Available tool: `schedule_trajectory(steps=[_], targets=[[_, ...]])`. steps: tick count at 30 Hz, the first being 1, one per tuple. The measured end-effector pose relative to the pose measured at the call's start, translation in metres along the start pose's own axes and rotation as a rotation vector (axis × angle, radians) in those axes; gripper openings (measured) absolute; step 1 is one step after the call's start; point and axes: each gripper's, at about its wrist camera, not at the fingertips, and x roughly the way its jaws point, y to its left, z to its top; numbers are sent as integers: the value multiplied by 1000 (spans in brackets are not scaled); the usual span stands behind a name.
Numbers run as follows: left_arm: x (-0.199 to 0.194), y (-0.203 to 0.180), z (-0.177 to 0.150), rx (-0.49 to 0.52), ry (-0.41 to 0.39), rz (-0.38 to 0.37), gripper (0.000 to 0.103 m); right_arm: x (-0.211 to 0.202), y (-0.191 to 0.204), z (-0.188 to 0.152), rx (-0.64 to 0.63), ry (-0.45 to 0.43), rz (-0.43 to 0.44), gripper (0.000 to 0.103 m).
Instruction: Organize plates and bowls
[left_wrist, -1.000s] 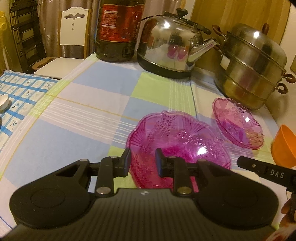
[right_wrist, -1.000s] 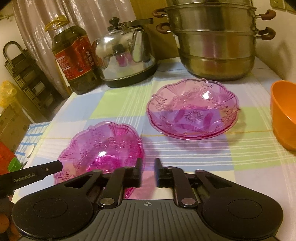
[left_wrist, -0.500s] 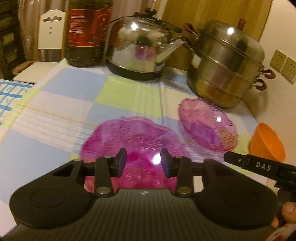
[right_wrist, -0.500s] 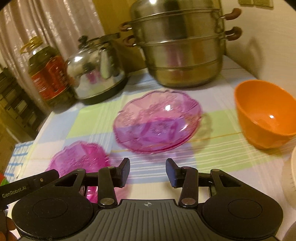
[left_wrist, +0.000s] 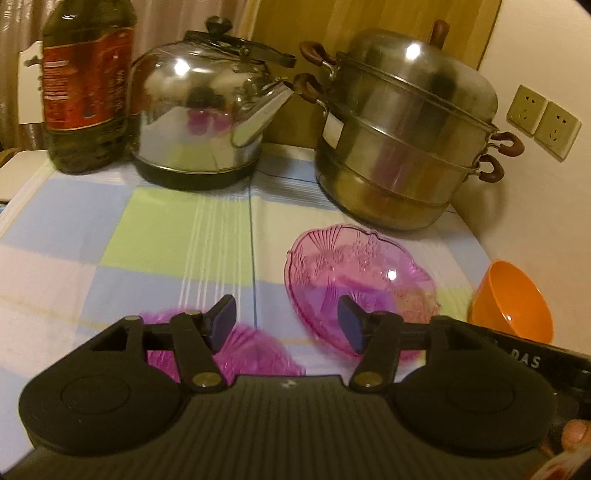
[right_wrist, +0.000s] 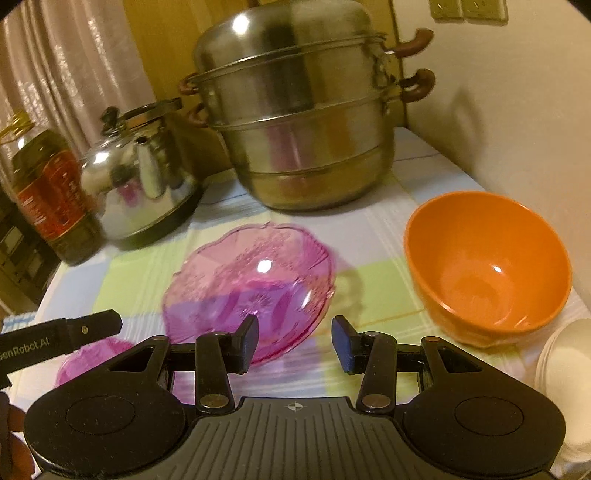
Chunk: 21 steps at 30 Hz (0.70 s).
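The left gripper (left_wrist: 286, 319) hangs over the checked tablecloth (left_wrist: 159, 236) with its jaws apart and opening wider, nothing between them. Just under its left finger lies a deep pink glass bowl (left_wrist: 255, 350), mostly hidden by the gripper body. Beyond its right finger sits the shallower pink glass plate (left_wrist: 354, 269), flat on the cloth.

The right gripper (right_wrist: 294, 341) also holds its jaws apart, gripping nothing. The same pink glass plate (right_wrist: 251, 284) lies just ahead of its left finger, and the deep pink bowl (right_wrist: 88, 360) peeks out at the lower left beside the other gripper's black arm. To the right of the plate stands an orange bowl (right_wrist: 487, 269), upright and apart from it. A stack of white dishes (right_wrist: 565, 373) shows at the right edge, cut off by the frame.

At the back of the table stand a steel steamer pot (right_wrist: 303, 122), a kettle (left_wrist: 199, 110) and an oil bottle (left_wrist: 86, 85).
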Motion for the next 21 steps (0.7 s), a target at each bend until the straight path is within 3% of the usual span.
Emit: schedule_trajectory(steps=[17,21], targets=[[70,1,14,6,98,-62,57,44,-25,13,90,80,14,45],[78,-2,12,3,116,-73,53,50,-26,15,92,79,18,45]])
